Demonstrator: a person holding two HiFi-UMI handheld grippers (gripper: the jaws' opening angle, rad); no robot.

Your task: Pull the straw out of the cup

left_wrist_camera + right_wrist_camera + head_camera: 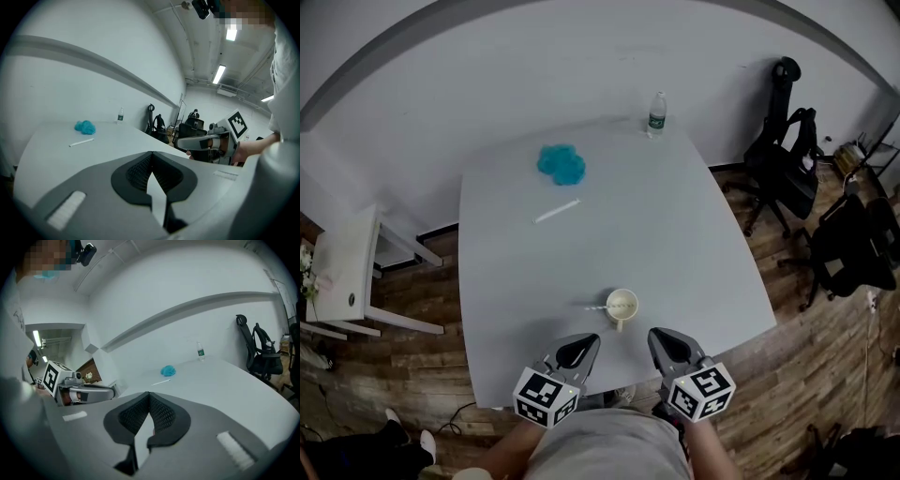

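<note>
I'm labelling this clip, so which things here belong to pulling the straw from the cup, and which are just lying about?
Job: cup; straw in it; left gripper and right gripper, both shut, empty.
Lying about: blue cloth; white stick; water bottle; office chairs.

The grey left gripper (151,159) is seen with its dark ribbed jaws pressed together, nothing held between them. Beyond, a crumpled teal cloth (85,126), a thin white stick (81,142) and a clear plastic bottle (120,115) are shown on the pale grey table (115,139). The right gripper (182,142) is held at the right by a hand (248,147).
</note>
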